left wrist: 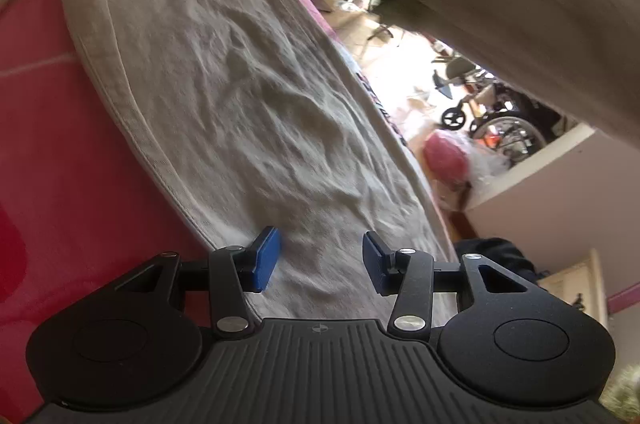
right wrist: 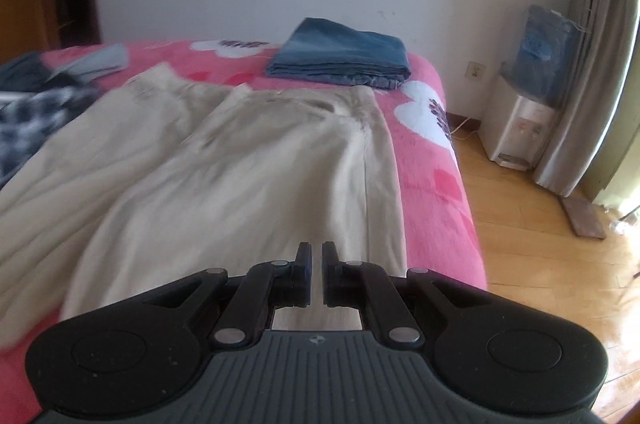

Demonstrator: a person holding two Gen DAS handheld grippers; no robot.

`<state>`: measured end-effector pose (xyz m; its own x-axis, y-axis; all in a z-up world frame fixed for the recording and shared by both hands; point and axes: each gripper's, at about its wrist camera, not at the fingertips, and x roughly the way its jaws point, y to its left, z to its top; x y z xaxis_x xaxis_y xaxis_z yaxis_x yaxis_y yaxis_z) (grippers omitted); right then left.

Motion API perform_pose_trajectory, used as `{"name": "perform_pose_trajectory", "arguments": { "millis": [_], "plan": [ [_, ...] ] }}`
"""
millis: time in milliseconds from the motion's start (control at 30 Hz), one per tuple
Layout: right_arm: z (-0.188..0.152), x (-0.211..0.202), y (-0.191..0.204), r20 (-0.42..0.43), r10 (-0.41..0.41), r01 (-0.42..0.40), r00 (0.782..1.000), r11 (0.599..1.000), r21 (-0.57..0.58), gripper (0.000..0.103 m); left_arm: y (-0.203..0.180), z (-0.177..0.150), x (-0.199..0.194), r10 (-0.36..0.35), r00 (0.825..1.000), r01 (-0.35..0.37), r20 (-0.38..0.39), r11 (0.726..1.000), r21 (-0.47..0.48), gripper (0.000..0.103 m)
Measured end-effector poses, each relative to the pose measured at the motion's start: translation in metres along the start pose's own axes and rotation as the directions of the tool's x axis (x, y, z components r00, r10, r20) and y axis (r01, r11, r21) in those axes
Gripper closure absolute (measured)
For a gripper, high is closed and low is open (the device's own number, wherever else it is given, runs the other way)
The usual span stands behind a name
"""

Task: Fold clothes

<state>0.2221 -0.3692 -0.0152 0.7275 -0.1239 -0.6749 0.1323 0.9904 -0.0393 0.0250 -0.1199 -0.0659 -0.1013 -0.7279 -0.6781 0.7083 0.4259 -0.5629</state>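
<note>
With the beige trousers point(right wrist: 224, 160) spread flat on the pink bed point(right wrist: 440, 160) ahead of both claws, the left claw point(left wrist: 320, 260) hangs released over a leg while the right claw point(right wrist: 316, 274), nearly clenched, grips nothing, so folding likely needs a hem pinched.

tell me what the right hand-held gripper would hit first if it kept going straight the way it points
Most likely the beige trousers spread on the pink bed. The right hand-held gripper points along them, toward the folded jeans farther off. Its height above the cloth is unclear.
</note>
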Motion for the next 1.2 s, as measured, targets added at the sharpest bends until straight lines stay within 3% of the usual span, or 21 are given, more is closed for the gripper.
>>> {"name": "perform_pose_trajectory", "arguments": {
  "millis": [167,267,367,467,533,633,800,867,1000,1200],
  "plan": [
    [0.010,0.053,-0.019,0.004,0.060,-0.060,0.998,0.986,0.155,0.098,0.004,-0.003,0.002,-0.032,0.999,0.032,0.005,0.999,0.016,0.057],
    [0.003,0.072,-0.048,-0.019,0.009,-0.005,1.000,0.974,0.227,0.103,0.006,-0.005,0.003,-0.050,0.999,0.050,0.008,0.998,0.028,0.056],
    [0.004,0.069,-0.073,0.028,-0.045,0.035,0.999,0.957,0.289,0.102,0.007,-0.007,0.003,-0.064,0.998,0.064,0.008,0.997,0.041,0.055],
    [0.008,0.058,-0.086,0.115,0.028,-0.068,0.993,0.934,0.352,0.102,0.007,-0.008,0.002,-0.068,0.998,0.067,0.008,0.996,0.058,0.055],
    [0.009,0.064,-0.080,0.105,0.089,-0.119,0.990,0.937,0.329,0.102,0.007,-0.009,0.003,-0.068,0.998,0.068,0.008,0.995,0.075,0.054],
    [0.005,0.089,-0.072,0.001,0.046,-0.044,0.999,0.962,0.271,0.103,0.006,-0.012,0.004,-0.078,0.997,0.076,0.017,0.992,0.099,0.051],
    [0.015,0.088,-0.091,0.009,-0.149,0.138,0.989,0.933,0.332,0.103,0.004,-0.017,0.004,-0.083,0.996,0.079,0.029,0.991,0.107,0.047],
    [0.018,0.079,-0.097,0.051,-0.097,0.073,0.994,0.934,0.350,0.103,0.004,-0.017,0.004,-0.102,0.994,0.098,0.026,0.989,0.111,0.041],
    [0.022,0.065,-0.076,0.103,0.137,-0.161,0.985,0.943,0.289,0.103,0.008,-0.018,0.003,-0.151,0.988,0.148,0.031,0.985,0.089,0.035],
    [0.017,0.058,-0.057,0.100,0.118,-0.134,0.988,0.975,0.175,0.103,0.012,-0.019,0.001,-0.167,0.985,0.165,0.040,0.985,0.040,0.033]
  ]
}}
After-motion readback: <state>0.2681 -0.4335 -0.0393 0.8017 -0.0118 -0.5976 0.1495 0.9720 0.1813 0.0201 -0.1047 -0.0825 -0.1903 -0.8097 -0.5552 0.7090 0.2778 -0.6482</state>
